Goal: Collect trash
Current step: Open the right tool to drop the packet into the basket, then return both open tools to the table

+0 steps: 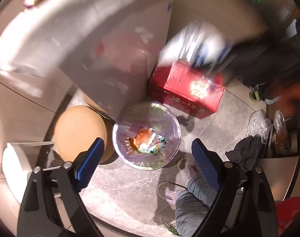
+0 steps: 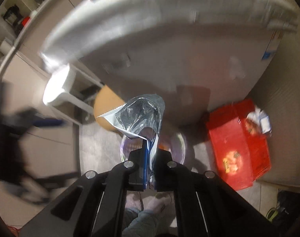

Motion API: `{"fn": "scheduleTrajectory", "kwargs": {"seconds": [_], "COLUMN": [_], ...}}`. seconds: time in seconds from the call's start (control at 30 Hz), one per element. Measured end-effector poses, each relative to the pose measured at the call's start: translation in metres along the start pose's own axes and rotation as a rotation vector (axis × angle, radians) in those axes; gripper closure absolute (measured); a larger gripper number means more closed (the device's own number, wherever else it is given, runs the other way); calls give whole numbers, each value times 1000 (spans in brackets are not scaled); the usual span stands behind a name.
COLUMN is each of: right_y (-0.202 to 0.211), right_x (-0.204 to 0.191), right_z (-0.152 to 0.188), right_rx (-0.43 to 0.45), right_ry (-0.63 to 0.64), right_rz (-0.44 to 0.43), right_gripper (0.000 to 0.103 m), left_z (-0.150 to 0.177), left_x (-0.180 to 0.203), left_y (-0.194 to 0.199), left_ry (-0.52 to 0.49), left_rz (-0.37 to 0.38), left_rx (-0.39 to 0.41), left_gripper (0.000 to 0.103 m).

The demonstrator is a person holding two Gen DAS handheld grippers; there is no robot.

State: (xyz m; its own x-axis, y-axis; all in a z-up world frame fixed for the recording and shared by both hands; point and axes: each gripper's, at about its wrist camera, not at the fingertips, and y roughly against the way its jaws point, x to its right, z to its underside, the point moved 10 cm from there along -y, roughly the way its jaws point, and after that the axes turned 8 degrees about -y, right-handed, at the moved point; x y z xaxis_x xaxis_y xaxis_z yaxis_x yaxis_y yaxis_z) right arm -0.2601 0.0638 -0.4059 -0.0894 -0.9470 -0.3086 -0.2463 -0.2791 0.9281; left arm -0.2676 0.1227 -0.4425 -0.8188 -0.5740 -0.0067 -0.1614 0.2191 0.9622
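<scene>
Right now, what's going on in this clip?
A person with a gripper in each hand is collecting trash over a bag-lined trash bin on the floor. The right gripper is shut on an empty foil snack bag above the bin. The left gripper is open and empty, with orange and green wrappers already in the bin below.

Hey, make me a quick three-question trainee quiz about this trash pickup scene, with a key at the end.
1. True or false: the left gripper is open and holds nothing.
2. What does the right gripper hold? A) a silver wrapper B) a bottle C) a sock
3. What colour is the box beside the lined trash bin?

Key: 1 true; 2 A; 3 red.
</scene>
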Motion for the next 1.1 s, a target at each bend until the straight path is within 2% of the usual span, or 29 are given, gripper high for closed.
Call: {"fn": "scheduleTrajectory", "kwargs": {"seconds": [0.17,0.4,0.47,0.5,0.53,0.57,0.63,0.7,0.8,0.9,1.0,1.1], "right_y": [-105,-237,-264,-274,-280,-281,-268,-244,-189,-103,3,105], "right_x": [-3,-3,-1,1,2,3,1,-5,-9,-16,-24,-35], "right_z": [38,81,89,91,93,93,87,79,55,24,-11,-45], "right_rx": [-150,-289,-310,-322,-334,-336,-317,-278,-198,-73,84,242], "right_ry": [6,-9,-2,-7,-19,-28,-36,-36,-17,-32,-50,-62], "right_rz": [-5,9,32,36,42,53,59,57,55,39,41,52], "right_gripper": [98,97,89,76,55,49,36,28,27,21,14,6], "left_z": [-5,-8,-10,-11,-13,-14,-18,-21,-35,-53,-75,-101], "left_x": [-8,-20,-22,-23,-23,-23,-22,-21,-23,-25,-33,-46], "left_y": [28,28,27,27,28,30,35,42,63,98,140,181], "left_ry": [30,56,59,59,57,56,58,57,59,72,87,112], "left_rz": [-35,-93,-103,-106,-110,-111,-100,-97,-92,-87,-98,-136], "left_rx": [11,22,23,23,22,22,27,35,53,92,142,201], "left_gripper": [16,16,16,16,16,15,15,16,16,15,15,11]}}
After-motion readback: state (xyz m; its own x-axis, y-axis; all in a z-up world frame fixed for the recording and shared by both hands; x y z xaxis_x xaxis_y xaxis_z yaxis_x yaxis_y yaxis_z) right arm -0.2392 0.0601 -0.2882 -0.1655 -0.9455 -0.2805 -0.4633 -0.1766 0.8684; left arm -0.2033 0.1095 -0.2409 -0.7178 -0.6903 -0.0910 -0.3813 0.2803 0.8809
